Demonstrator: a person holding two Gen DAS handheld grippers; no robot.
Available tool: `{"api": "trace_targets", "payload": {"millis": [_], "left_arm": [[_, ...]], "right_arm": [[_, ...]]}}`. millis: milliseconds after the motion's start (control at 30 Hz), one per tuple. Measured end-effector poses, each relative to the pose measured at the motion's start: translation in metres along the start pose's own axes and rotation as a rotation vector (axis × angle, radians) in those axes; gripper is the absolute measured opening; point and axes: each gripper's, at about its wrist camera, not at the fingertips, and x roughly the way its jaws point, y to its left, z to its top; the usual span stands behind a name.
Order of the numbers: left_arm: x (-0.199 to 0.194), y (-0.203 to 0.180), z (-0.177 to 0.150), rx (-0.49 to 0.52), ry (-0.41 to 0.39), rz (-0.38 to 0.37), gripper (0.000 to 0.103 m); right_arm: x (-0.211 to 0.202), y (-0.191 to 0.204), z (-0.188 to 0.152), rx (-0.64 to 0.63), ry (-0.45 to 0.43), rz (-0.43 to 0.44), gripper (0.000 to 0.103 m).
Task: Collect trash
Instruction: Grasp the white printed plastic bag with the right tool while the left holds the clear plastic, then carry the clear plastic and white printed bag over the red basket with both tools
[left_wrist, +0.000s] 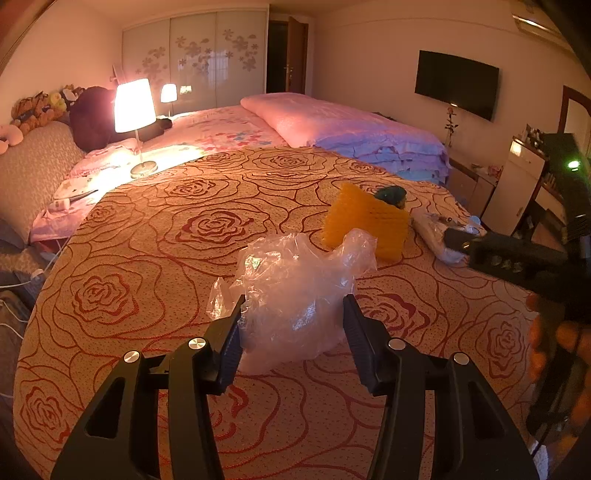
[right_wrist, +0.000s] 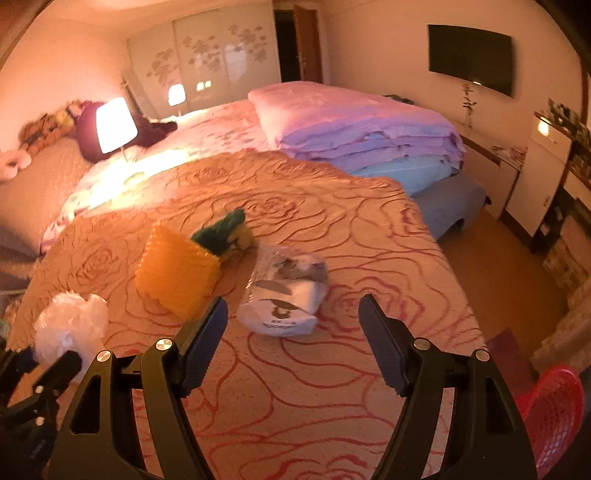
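Observation:
A crumpled clear plastic bag (left_wrist: 295, 288) lies on the rose-patterned bed cover (left_wrist: 147, 258), and it fills the gap between my left gripper's (left_wrist: 293, 299) pads, which press on its sides. The right wrist view shows the same bag (right_wrist: 70, 325) at the bed's left edge, with the left gripper (right_wrist: 55, 365) on it. My right gripper (right_wrist: 293, 301) is open and hovers just short of a white printed packet (right_wrist: 284, 295), with nothing between its fingers. A yellow ribbed foam sheet (right_wrist: 177, 273) and a green and yellow scrap (right_wrist: 225, 234) lie beyond it.
A red mesh basket (right_wrist: 550, 406) stands on the floor at the bed's right corner. Folded pink and blue quilts (left_wrist: 351, 129) are stacked at the far side. A lit lamp (left_wrist: 133, 107) stands on the bed at left. Cabinets (right_wrist: 517, 177) line the right wall.

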Motion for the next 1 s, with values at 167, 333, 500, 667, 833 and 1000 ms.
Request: {"api": "trace_targets", "payload": {"millis": [167,333,500,667,833,1000], "left_arm": [[0.0,0.0,0.0,-0.001,0.0,-0.001,0.048],[-0.001,0.0,0.0,0.004,0.0,0.003,0.048],[0.0,0.0,0.0,0.011,-0.001,0.009,0.048],[0.001,-0.004,0.0,0.024,-0.003,0.016,0.048],[-0.001,-0.01,-0.002,0.037,-0.002,0.01,0.048],[-0.005,-0.017,-0.004,0.055,0.002,-0.003,0.048]], "right_arm": [[0.021,-0.002,0.005,-0.002,0.038,-0.011,0.068],[0.028,0.001,0.01,-0.025,0.041,-0.006,0.056],[0.03,0.002,0.01,-0.032,0.05,0.012,0.043],[0.024,-0.002,0.005,-0.025,0.05,0.028,0.038],[0.011,-0.01,-0.008,-0.001,0.05,0.047,0.038],[-0.004,-0.018,-0.022,0.023,0.051,0.063,0.038]]}}
